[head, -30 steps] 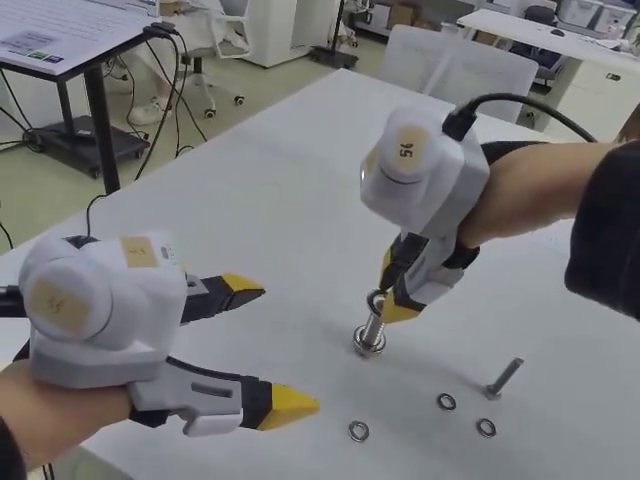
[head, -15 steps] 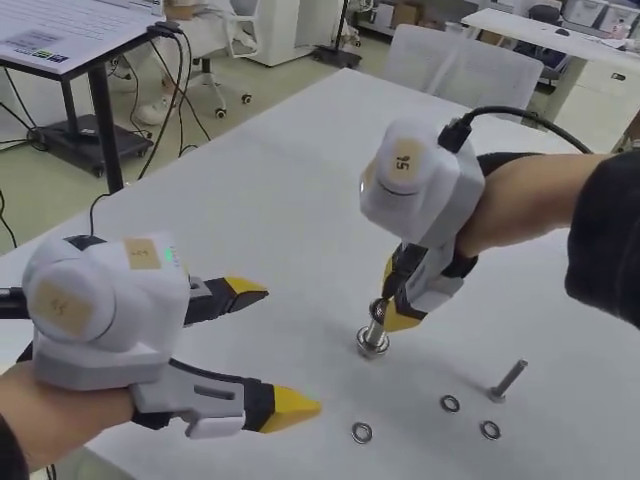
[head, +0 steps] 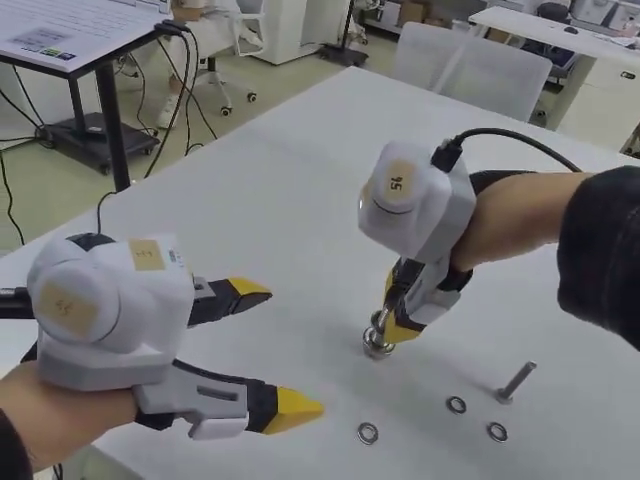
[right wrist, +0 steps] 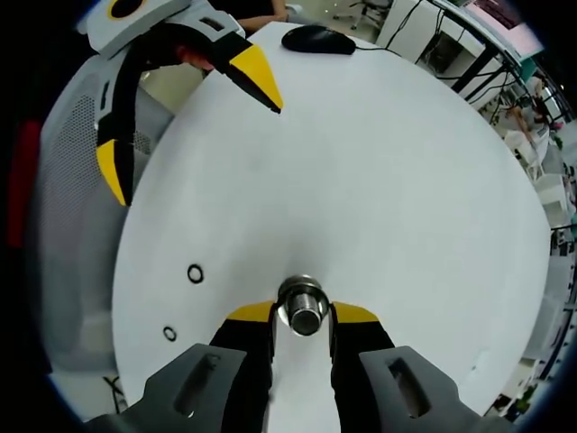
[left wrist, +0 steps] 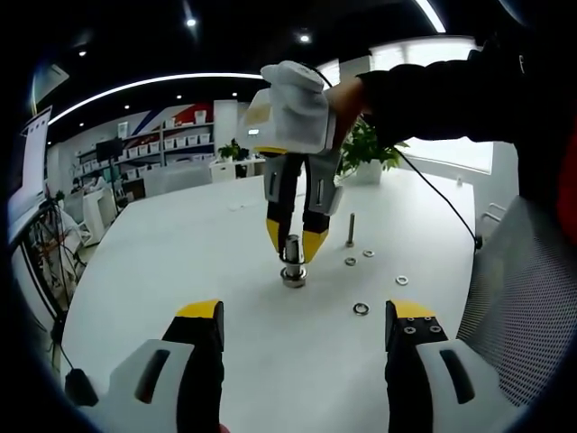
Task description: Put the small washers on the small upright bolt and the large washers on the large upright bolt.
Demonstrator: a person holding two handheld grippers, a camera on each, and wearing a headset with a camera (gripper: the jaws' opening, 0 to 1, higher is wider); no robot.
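Squarely between jaws of the right gripper [right wrist: 304, 316] — the large upright bolt [right wrist: 303, 303].

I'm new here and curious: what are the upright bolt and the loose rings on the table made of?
Bolt: likely steel, bare and polished, silver-grey with bright glints on its top. Washers: apparently metal too, thin silvery rings with a dull shine; which metal cannot be told.

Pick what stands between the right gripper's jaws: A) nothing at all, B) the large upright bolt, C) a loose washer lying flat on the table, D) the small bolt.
B: the right gripper view looks straight down on the large upright bolt, whose top sits directly between the yellow-tipped jaws of the right gripper.
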